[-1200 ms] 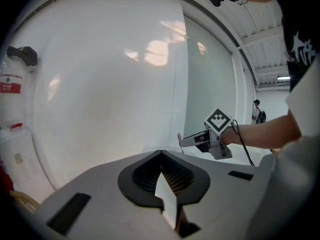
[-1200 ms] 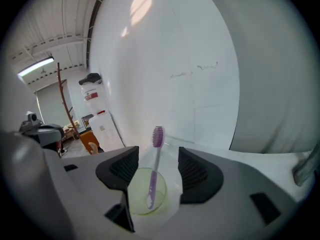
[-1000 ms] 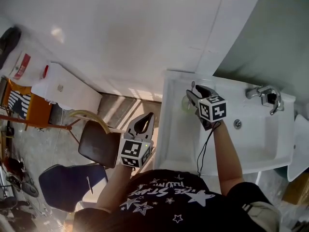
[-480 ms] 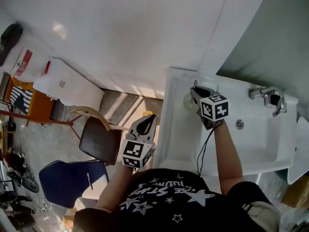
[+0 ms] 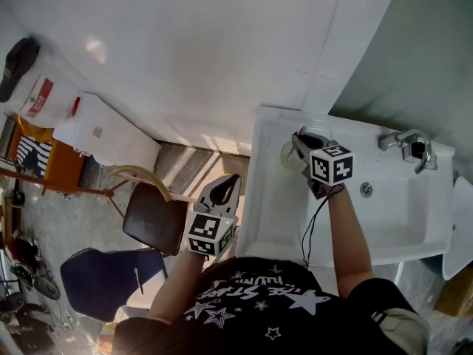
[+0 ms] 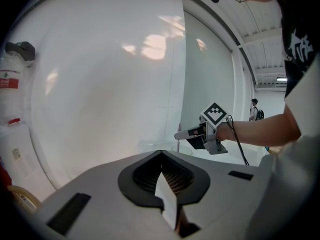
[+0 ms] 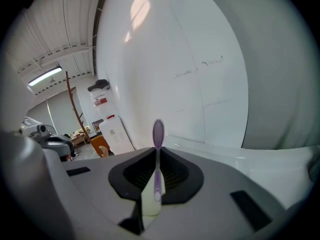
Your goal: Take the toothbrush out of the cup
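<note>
Right gripper (image 5: 299, 140) first: its jaws have just been closing and now clench a purple toothbrush (image 7: 158, 134), which stands upright between the pads with its head poking above the tips. From the head view I see those tips right over a clear cup (image 5: 286, 154) at the back left corner of the white sink (image 5: 384, 220); I cannot tell whether the handle's lower end is in the cup. Left gripper (image 5: 222, 191) hangs beside the sink over a brown chair (image 5: 155, 228), its jaws pressed together with nothing between them. For writing, I find a red label (image 5: 41, 98) on a white container at far left, print too small to read, and white lettering with stars on the person's black shirt (image 5: 244, 302), which I cannot read with confidence.
</note>
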`<move>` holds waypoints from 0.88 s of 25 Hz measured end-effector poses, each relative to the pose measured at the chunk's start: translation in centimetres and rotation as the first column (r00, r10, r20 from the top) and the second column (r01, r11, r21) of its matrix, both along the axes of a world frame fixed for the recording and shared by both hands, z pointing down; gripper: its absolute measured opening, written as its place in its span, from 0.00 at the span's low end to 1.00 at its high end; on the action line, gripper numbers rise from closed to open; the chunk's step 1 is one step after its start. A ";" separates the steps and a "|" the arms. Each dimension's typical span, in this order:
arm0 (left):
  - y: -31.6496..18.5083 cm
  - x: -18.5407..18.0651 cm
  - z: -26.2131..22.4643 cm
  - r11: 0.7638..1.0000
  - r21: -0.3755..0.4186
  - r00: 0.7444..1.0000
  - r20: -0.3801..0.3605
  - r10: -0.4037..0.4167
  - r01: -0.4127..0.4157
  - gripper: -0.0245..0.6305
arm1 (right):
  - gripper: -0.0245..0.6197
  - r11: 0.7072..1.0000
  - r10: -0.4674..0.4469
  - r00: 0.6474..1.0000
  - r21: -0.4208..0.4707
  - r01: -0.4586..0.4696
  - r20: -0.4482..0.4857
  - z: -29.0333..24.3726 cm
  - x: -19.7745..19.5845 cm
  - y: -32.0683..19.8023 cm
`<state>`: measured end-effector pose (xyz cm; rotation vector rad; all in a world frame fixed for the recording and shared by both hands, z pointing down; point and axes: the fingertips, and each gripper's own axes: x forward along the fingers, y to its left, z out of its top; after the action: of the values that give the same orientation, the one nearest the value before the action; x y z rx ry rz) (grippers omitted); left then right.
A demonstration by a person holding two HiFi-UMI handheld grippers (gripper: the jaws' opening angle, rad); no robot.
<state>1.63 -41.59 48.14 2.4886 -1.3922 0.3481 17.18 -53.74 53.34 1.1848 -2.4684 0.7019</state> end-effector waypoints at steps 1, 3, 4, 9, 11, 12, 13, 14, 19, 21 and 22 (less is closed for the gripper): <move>0.2 0.0 -0.1 1.000 0.000 1.000 -0.005 0.001 -0.001 0.06 | 0.09 1.000 0.002 1.000 0.005 -0.002 0.006 -0.3 0.0 0.2; 0.7 0.1 -0.2 1.000 0.005 1.000 -0.009 0.004 -0.004 0.06 | 0.09 1.000 0.010 1.000 0.020 -0.010 0.016 -1.1 0.2 0.6; 1.0 0.0 -0.2 1.000 0.012 1.000 -0.007 0.006 -0.006 0.06 | 0.09 0.999 0.014 1.000 0.028 -0.014 0.021 -1.6 0.2 0.8; 2.2 -0.8 -0.9 0.999 0.046 1.000 -0.007 0.011 -0.011 0.06 | 0.09 0.997 0.032 0.999 0.068 -0.034 0.029 -3.8 0.3 2.0; 2.9 -1.3 -1.3 0.999 0.049 1.000 -0.016 0.010 -0.009 0.06 | 0.09 0.995 0.048 0.998 0.083 -0.051 0.039 -4.8 0.4 2.6; 3.2 -1.6 -1.4 0.999 0.051 1.000 -0.020 0.009 -0.008 0.06 | 0.09 0.994 0.056 0.997 0.089 -0.061 0.048 -5.3 0.5 2.9; 3.6 -1.8 -1.5 0.999 0.053 1.000 -0.024 0.009 -0.008 0.06 | 0.09 0.993 0.066 0.996 0.096 -0.071 0.059 -5.8 0.5 3.3; 3.9 -2.1 -1.6 0.998 0.055 1.000 -0.027 0.009 -0.008 0.06 | 0.09 0.991 0.075 0.995 0.103 -0.082 0.070 -6.3 0.6 3.6; 5.8 -2.8 -2.2 0.998 0.062 0.999 -0.044 0.023 -0.021 0.06 | 0.09 0.978 0.124 0.987 0.155 -0.138 0.098 -8.9 0.8 5.3; 6.8 -2.9 -2.5 0.997 0.065 0.998 -0.049 0.035 -0.032 0.06 | 0.09 0.972 0.139 0.985 0.177 -0.155 0.100 -10.0 1.0 6.1; 7.2 -2.9 -2.6 0.997 0.067 0.998 -0.051 0.041 -0.037 0.06 | 0.09 0.969 0.146 0.984 0.186 -0.163 0.103 -10.5 1.1 6.5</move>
<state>-1.30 -34.35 45.58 2.5617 -1.3573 0.2461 18.32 -47.20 42.82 1.4609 -2.5867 0.5753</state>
